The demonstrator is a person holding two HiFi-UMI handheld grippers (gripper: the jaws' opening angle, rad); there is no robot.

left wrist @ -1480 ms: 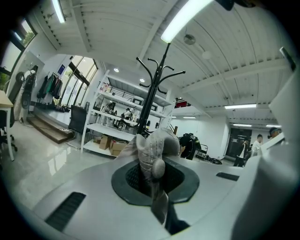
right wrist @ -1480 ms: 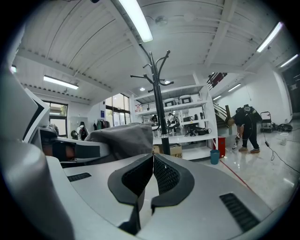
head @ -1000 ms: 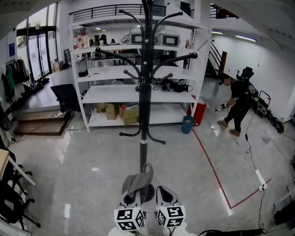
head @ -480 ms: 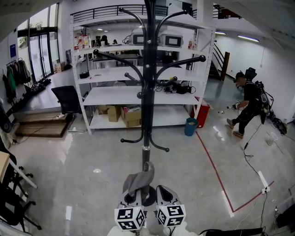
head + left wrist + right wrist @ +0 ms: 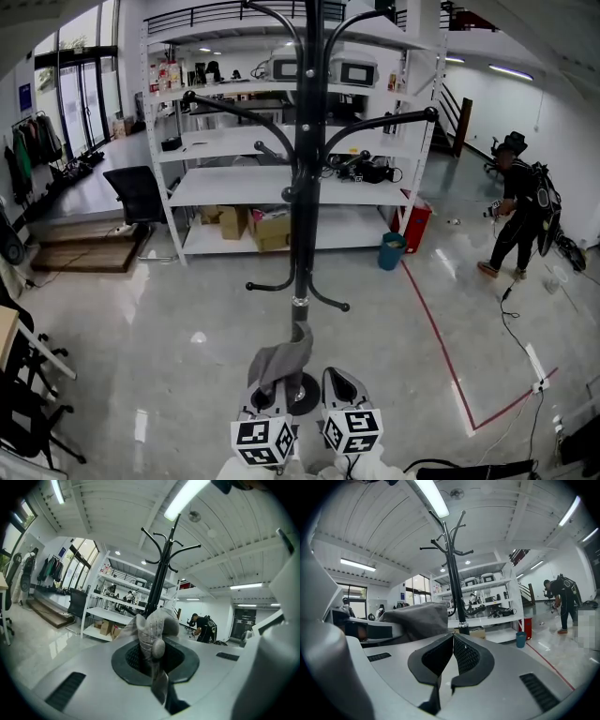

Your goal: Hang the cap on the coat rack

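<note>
Approach step: left gripper [image 5: 270, 401] clenched the cap [image 5: 282, 364]; right gripper [image 5: 343, 392] was closed, empty. Cap likely needed lifting over a hook [image 5: 429, 113] of the coat rack [image 5: 307, 187] before unclamping.

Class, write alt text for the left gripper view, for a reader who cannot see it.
The left gripper has its jaws shut on a grey cap, whose bunched fabric rises between them. Beyond stands a black coat rack with curved hooks, in front of white shelving. A person in dark clothes is at the right.
</note>
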